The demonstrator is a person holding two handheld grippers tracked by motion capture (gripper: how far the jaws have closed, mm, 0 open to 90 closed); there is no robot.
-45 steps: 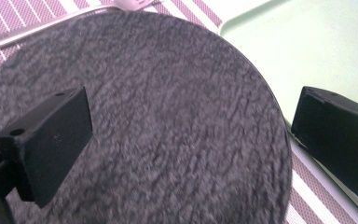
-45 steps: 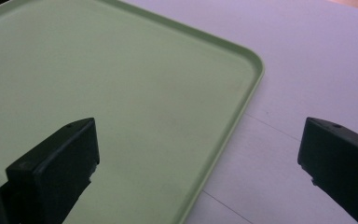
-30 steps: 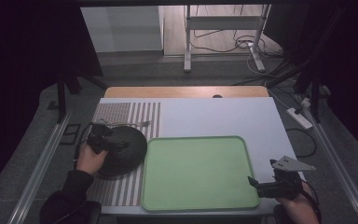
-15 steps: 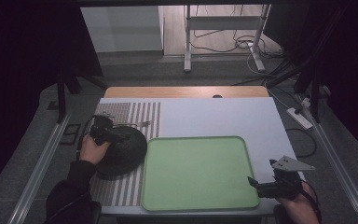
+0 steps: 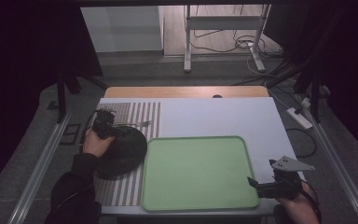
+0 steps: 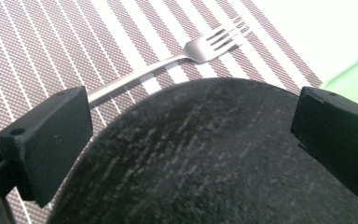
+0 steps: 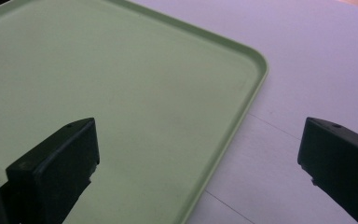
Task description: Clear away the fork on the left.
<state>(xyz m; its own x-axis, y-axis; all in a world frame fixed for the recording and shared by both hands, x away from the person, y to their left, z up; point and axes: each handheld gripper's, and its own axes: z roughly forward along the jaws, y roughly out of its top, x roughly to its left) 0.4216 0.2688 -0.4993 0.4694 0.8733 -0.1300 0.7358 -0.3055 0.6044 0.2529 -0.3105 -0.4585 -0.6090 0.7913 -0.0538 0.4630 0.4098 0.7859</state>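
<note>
Little of the work appears to be done. The black plate [image 5: 121, 150] lies on the striped placemat [image 5: 142, 112] at the table's left, just beside the left rim of the green tray [image 5: 196, 205], and the tray's floor is bare; nothing has been loaded onto it. A fork [image 6: 200, 47] lies flat on the placemat just beyond the plate's far edge, its handle running under that edge as far as can be told. What seems to be left is the gripping, the lifting and the carrying of the plate, and perhaps of the fork, to the tray.

The left gripper [image 5: 106, 122] is held over the far left part of the plate. In the left gripper view its 2 jaws are spread wide and grasp nothing: the plate's dark, domed surface [image 6: 223, 158] is seen between and below them, the rim arching from 1 jaw to the other, and no contact can be made out.

At the table's near right corner the right gripper [image 5: 260, 184] is poised by the tray's corner [image 7: 256, 60], its jaws likewise parted and empty, well apart from the plate.
</note>
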